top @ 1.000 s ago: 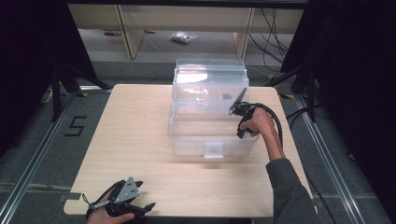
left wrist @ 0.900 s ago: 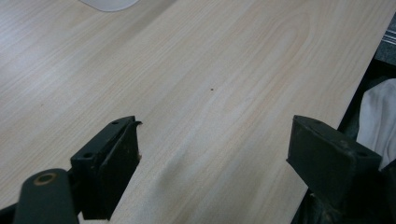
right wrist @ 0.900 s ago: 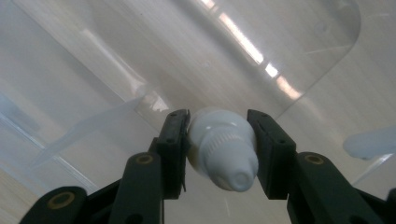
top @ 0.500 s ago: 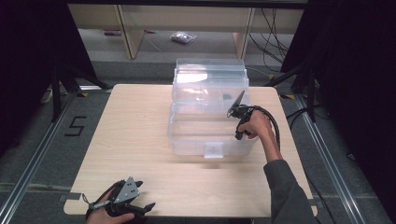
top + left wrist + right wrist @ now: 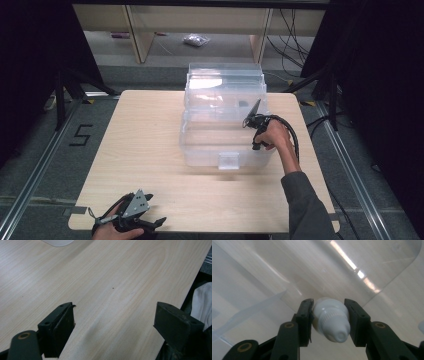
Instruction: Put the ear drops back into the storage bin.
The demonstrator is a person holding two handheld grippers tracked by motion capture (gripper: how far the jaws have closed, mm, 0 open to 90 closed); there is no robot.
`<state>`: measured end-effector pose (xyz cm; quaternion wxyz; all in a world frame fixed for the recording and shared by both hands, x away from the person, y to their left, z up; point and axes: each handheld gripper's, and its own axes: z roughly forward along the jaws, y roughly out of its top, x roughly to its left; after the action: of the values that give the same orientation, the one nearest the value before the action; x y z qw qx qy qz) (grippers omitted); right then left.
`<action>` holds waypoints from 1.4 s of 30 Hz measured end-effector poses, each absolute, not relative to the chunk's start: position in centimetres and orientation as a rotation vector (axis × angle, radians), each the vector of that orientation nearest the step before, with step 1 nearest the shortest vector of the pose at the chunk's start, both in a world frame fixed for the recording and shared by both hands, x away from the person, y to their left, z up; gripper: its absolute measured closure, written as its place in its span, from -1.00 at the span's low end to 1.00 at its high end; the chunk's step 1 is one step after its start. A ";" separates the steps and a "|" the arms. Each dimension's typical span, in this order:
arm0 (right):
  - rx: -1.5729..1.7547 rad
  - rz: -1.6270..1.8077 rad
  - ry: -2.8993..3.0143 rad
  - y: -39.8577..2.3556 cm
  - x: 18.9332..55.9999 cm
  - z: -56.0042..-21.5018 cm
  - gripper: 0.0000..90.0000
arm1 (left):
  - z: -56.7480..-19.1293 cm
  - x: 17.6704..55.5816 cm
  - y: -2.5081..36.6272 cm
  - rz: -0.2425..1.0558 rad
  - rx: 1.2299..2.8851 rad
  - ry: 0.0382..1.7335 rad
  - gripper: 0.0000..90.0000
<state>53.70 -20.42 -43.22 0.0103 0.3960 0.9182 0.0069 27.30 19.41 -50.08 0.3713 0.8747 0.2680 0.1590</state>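
High view: right tongs [image 5: 254,111] over bin [image 5: 225,125].

Laboratory recording bay. A pale wood-grain table [image 5: 150,150] is set on grey flooring, flanked by black curtains [image 5: 30,60] at 9 and 3 o'clock; floor rails [image 5: 40,165], a taped numeral [image 5: 80,135], trailing cables [image 5: 295,30] and bare shelving [image 5: 135,30] at 12 o'clock are seen.

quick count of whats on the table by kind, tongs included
clear plastic bins: 1, with its lid raised at the back
small white bottles: 1, pinched in the right tongs over the bin
tongs: 2, the left tongs open over bare table at the near edge
total: 4
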 end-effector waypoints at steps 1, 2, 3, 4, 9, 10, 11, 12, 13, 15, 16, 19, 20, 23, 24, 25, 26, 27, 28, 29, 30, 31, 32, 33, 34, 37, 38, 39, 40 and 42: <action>1.241 0.016 2.865 -20.4 53.7 -43.2 0.34 | -50.1 27.3 19.4 0.401 2.245 0.691 -0.64; 1.253 0.022 2.873 -20.4 53.7 -43.3 0.34 | -50.2 27.3 19.3 0.397 2.246 0.702 -0.64; 1.244 0.026 2.871 -20.5 53.7 -43.4 0.34 | -50.1 27.3 19.3 0.396 2.247 0.684 -0.64; 1.203 0.020 2.875 -20.7 53.8 -43.4 0.33 | -50.1 27.3 19.3 0.396 2.244 0.686 -0.64; 1.229 0.023 2.877 -20.6 53.7 -43.2 0.33 | -50.2 27.2 19.3 0.394 2.236 0.704 -0.64; 1.245 0.014 2.869 -20.6 53.7 -43.1 0.33 | -50.1 27.3 19.3 0.397 2.243 0.694 -0.64; 1.248 0.019 2.860 -20.6 53.7 -43.1 0.33 | -50.1 27.3 19.3 0.397 2.245 0.685 -0.64; 1.243 0.022 2.864 -20.6 53.7 -43.0 0.33 | -50.1 27.3 19.4 0.397 2.246 0.686 -0.64; 1.235 0.037 2.883 -20.7 53.7 -43.0 0.33 | -50.1 27.3 19.4 0.397 2.246 0.687 -0.64; 1.250 0.033 2.867 -20.7 53.5 -42.8 0.32 | -50.2 27.3 19.3 0.392 2.241 0.704 -0.64; 1.271 0.054 2.866 -20.6 53.4 -42.6 0.32 | -50.1 27.3 19.3 0.396 2.243 0.702 -0.64; 1.296 0.081 2.845 -20.5 53.2 -42.1 0.29 | -50.1 27.3 19.3 0.401 2.248 0.686 -0.64; 1.272 0.087 2.844 -20.6 53.2 -42.0 0.27 | -50.1 27.3 19.3 0.401 2.249 0.687 -0.64; 1.272 0.101 2.832 -20.5 53.0 -41.3 0.23 | -50.2 27.3 19.3 0.401 2.241 0.689 -0.64; 1.264 0.108 2.825 -20.5 52.9 -41.1 0.20 | -50.2 27.3 19.3 0.403 2.243 0.689 -0.64; 1.268 0.101 2.818 -20.4 52.8 -40.7 0.19 | -50.2 27.3 19.3 0.399 2.246 0.686 -0.64; 1.301 0.101 2.809 -20.2 52.7 -40.3 0.18 | -50.1 27.3 19.3 0.399 2.247 0.689 -0.64; 1.304 0.111 2.795 -20.1 52.5 -39.9 0.16 | -50.1 27.3 19.3 0.394 2.242 0.689 -0.64; 1.259 0.127 2.811 -20.2 52.5 -39.6 0.14 | -50.1 27.3 19.3 0.394 2.244 0.689 -0.64; 1.261 0.151 2.802 -20.2 52.4 -39.6 0.12 | -50.1 27.3 19.3 0.400 2.248 0.688 -0.64; 1.279 0.159 2.795 -20.1 52.3 -39.2 0.12 | -50.1 27.3 19.3 0.403 2.252 0.685 -0.64; 1.288 0.172 2.793 -20.1 52.2 -39.0 0.11 | -50.1 27.3 19.3 0.404 2.245 0.685 -0.64; 1.281 0.160 2.789 -20.1 52.1 -38.9 0.08 | -50.2 27.3 19.3 0.399 2.245 0.682 -0.64; 1.275 0.160 2.790 -20.1 52.1 -38.8 0.05 | -50.1 27.3 19.3 0.405 2.252 0.686 -0.64; 1.273 0.173 2.789 -20.2 52.1 -38.7 0.05 | -50.1 27.3 19.4 0.402 2.251 0.686 -0.64; 1.257 0.189 2.784 -20.3 51.9 -38.4 -0.01 | -50.1 27.4 19.3 0.403 2.250 0.685 -0.64; 1.244 0.212 2.783 -20.4 51.8 -38.3 -0.02 | -50.1 27.3 19.3 0.401 2.248 0.688 -0.64; 1.260 0.203 2.784 -20.3 51.6 -38.1 -0.04 | -50.1 27.3 19.3 0.402 2.249 0.687 -0.64; 1.266 0.220 2.779 -20.3 51.5 -38.0 -0.06 | -50.1 27.3 19.3 0.403 2.249 0.688 -0.64; 1.227 0.251 2.780 -20.4 51.5 -37.8 -0.12 | -50.1 27.3 19.3 0.401 2.248 0.689 -0.64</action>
<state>51.51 -20.44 -37.82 0.0464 0.4021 0.9107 0.0823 27.33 19.34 -50.14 0.3694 0.8758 0.2686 0.1561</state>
